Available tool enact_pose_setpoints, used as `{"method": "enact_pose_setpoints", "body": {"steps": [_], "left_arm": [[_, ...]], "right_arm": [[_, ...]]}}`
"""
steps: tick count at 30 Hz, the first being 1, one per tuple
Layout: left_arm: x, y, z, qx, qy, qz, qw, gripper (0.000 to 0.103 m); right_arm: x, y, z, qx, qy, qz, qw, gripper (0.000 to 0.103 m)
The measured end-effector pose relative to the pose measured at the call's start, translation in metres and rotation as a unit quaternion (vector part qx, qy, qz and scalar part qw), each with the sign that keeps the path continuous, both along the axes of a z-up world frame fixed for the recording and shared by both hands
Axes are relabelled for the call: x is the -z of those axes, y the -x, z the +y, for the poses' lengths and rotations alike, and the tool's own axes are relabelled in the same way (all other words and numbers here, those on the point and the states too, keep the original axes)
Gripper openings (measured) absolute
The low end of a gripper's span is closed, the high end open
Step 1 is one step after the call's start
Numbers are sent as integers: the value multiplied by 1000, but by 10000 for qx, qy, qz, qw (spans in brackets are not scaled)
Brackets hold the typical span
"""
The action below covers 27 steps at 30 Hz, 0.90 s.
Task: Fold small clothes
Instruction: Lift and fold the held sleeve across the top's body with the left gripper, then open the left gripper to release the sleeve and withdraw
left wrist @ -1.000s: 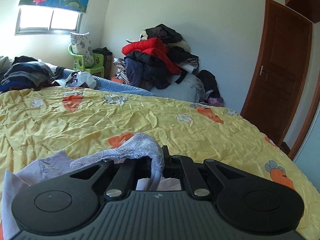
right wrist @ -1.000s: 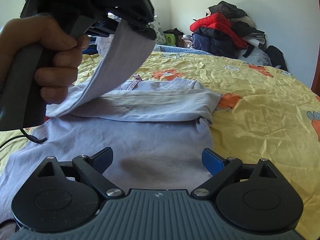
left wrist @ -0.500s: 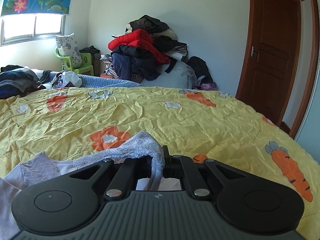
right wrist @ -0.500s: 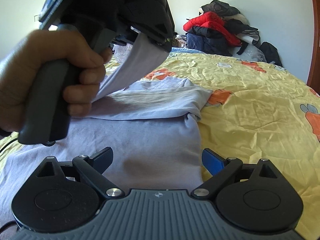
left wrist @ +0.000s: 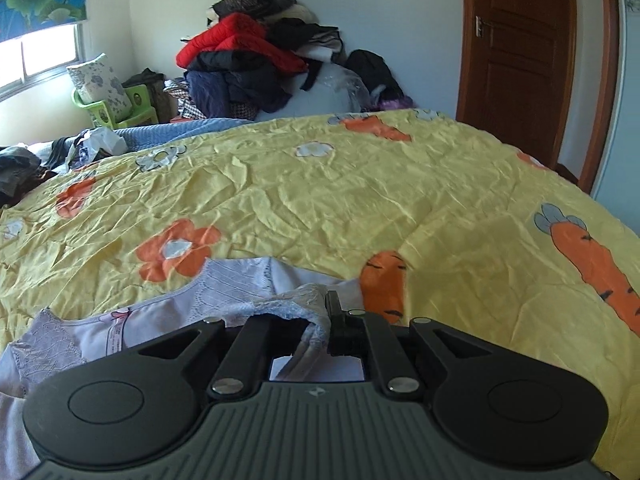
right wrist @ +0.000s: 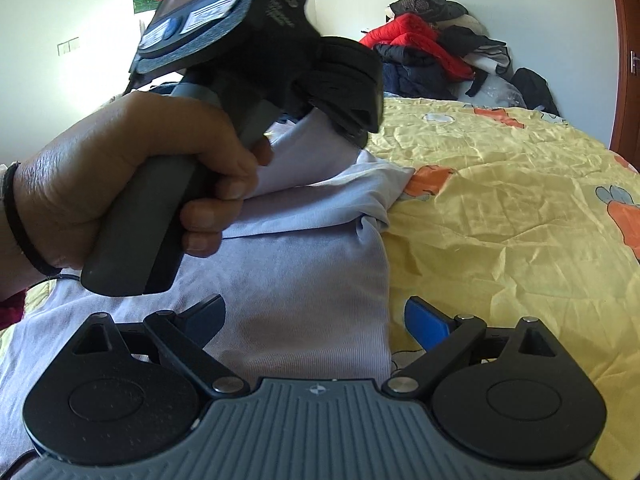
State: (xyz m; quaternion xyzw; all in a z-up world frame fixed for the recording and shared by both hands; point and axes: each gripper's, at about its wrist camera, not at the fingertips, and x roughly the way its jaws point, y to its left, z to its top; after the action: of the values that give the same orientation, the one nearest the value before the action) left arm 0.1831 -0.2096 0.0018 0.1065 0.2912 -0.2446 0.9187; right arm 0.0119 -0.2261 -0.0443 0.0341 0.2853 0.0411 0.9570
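Note:
A lilac shirt (right wrist: 304, 280) with lace trim lies on the yellow bedspread (left wrist: 360, 200). My left gripper (left wrist: 329, 320) pinches the shirt's lacy edge (left wrist: 296, 300) low over the bed, and its jaws are starting to open with the fabric still between them. In the right wrist view a hand (right wrist: 140, 180) holds the left gripper (right wrist: 360, 132), with a folded flap of the shirt hanging from it over the shirt's body. My right gripper (right wrist: 316, 316) stands open just above the shirt's near part, with nothing between its blue pads (right wrist: 424, 318).
A heap of red and dark clothes (left wrist: 248, 60) is piled against the far wall. A brown door (left wrist: 520, 60) stands at the right. A green chair (left wrist: 120, 108) with a cushion and more clothes (left wrist: 16, 168) are at the left.
My left gripper has carried the shirt's edge down and to the right, so the flap now lies lower across the shirt. The right gripper has stayed in place.

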Motion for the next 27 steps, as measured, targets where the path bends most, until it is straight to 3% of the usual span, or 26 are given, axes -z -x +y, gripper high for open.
{"method": "enact_pose_setpoints", "body": {"steps": [2, 3, 5, 6, 7, 11, 14, 18, 23, 27], "left_arm": [[1, 3, -6, 36, -111, -38, 9999, 13], [1, 3, -8, 58, -142, -33, 9999, 22], [1, 3, -12, 91, -133, -25, 9999, 48], [1, 4, -13, 96, -115, -56, 9999, 71], [-1, 6, -14, 92, -98, -163, 9998, 85], [-8, 13, -26, 200, -269, -405, 9986, 87], [-18, 16, -29, 343, -138, -409, 9985, 87], [-39, 16, -16, 421, 449, -285, 9977, 87], [-67, 9, 9, 369, 1358, 67, 9900, 87], [-72, 4, 35, -25, 1428, 43, 9897, 89]], "right_arm": [[1, 0, -1, 4, -16, 11, 10000, 96], [1, -1, -1, 6, -26, 18, 10000, 96], [1, -1, -1, 14, -47, 41, 10000, 96], [2, -2, -1, 19, -58, 51, 10000, 96], [2, -2, -2, 23, -69, 60, 10000, 96], [2, -3, -3, 26, -105, 78, 9999, 97], [4, -4, -3, 34, -126, 121, 9998, 97], [6, -6, -5, 32, -180, 163, 9997, 98], [8, -10, -5, 44, -156, 201, 9997, 98], [9, -11, -6, 44, -196, 197, 9996, 99]]}}
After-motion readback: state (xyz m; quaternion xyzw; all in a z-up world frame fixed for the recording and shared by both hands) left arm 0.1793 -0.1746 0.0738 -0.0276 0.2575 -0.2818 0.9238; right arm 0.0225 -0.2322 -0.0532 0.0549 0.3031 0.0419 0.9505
